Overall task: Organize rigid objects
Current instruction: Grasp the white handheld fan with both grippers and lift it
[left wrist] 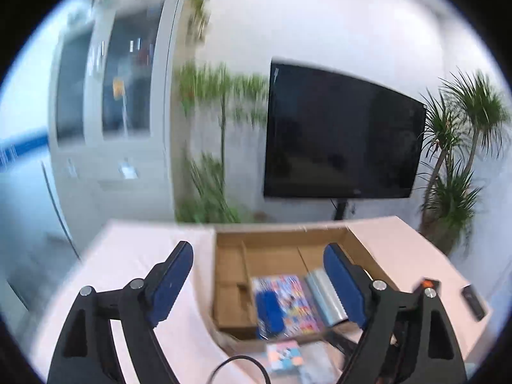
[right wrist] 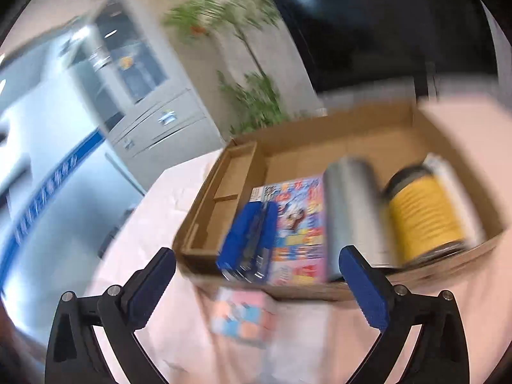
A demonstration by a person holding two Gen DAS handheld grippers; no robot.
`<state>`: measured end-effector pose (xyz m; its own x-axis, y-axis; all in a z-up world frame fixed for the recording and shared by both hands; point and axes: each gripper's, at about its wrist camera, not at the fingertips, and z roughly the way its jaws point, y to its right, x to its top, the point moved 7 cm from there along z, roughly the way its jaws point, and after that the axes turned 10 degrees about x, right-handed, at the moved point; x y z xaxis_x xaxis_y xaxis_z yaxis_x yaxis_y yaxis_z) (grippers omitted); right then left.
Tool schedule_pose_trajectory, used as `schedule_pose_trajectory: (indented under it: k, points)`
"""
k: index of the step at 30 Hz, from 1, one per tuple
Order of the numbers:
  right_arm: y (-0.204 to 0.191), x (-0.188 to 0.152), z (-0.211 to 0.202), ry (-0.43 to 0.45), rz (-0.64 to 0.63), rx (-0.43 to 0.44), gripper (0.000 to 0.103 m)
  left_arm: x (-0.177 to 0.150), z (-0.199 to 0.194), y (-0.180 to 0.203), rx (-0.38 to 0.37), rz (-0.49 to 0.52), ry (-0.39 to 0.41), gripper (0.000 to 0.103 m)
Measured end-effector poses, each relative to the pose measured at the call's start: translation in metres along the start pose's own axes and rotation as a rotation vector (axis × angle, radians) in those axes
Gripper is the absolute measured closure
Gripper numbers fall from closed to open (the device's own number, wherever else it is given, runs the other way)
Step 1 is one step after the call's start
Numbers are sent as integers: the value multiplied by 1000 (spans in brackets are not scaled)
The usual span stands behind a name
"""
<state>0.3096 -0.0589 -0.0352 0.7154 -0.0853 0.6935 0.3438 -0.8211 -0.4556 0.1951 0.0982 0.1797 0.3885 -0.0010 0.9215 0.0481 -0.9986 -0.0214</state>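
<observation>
Right tool (right wrist: 257,275) gapes before silver cylinder (right wrist: 348,214) lying lengthwise in box (right wrist: 320,134).

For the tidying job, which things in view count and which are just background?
Job:
cardboard box
blue stapler
colourful booklet
silver cylinder
yellow can
pink-and-blue packet, outside the box

Background:
TV
cabinet
plants
black remote
</observation>
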Motion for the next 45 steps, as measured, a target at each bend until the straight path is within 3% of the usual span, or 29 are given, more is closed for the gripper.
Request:
schedule_pose_trajectory:
  k: [3,4,6,7,9,10,12,13,15,16,20,23,28,33,36,38,39,41,45]
  points:
    - [4,-29,-26,-37,-88,-46,3,15,-42,0,111,79,75,16]
    - [7,-40,-31,-58,-108,-45,10,15,-54,-3,169,117,78,16]
    - [13,-63,-42,-84,-147,-75,79,5,-67,-5,234,170,67,17]
    - [17,-75,-45,-102,-161,-107,83,-1,-69,-5,248,172,59,19]
    - [22,-93,-51,-119,-157,-79,78,-34,-65,-8,242,177,-27,60]
    - [23,-103,-52,-134,-154,-56,70,-62,-55,-8,211,157,-118,90]
    - [24,-118,-52,-154,-148,-35,0,-107,-41,-14,168,69,-239,91]
    - [22,-124,-52,-146,-136,-12,2,-143,-29,-18,138,8,-323,90]
    - [14,-131,-50,-146,-144,9,1,-191,-17,-24,122,-53,-436,67]
    - [9,-137,-49,-164,-166,27,1,-218,-12,-28,122,-81,-499,49]
    - [-24,-167,-51,-245,-290,127,1,-290,1,-32,22,-204,-691,46]
    - [-61,-209,-60,-340,-409,292,1,-320,1,-26,-42,-270,-800,43]
    - [-103,-256,-67,-447,-420,466,5,-325,2,-10,-126,-358,-833,43]
    - [-103,-265,-60,-477,-413,438,9,-323,3,35,-223,-363,-852,43]
    - [-84,-263,-55,-468,-395,359,15,-322,11,63,-307,-411,-868,43]
    - [-67,-261,-55,-466,-371,302,26,-312,10,70,-339,-407,-834,43]
    - [-55,-260,-54,-460,-354,261,26,-299,9,69,-345,-401,-791,43]
    - [-41,-256,-55,-451,-324,240,27,-272,5,55,-287,-374,-704,43]
    - [-23,-245,-64,-404,-305,165,26,-192,-33,-7,-12,-239,-444,38]
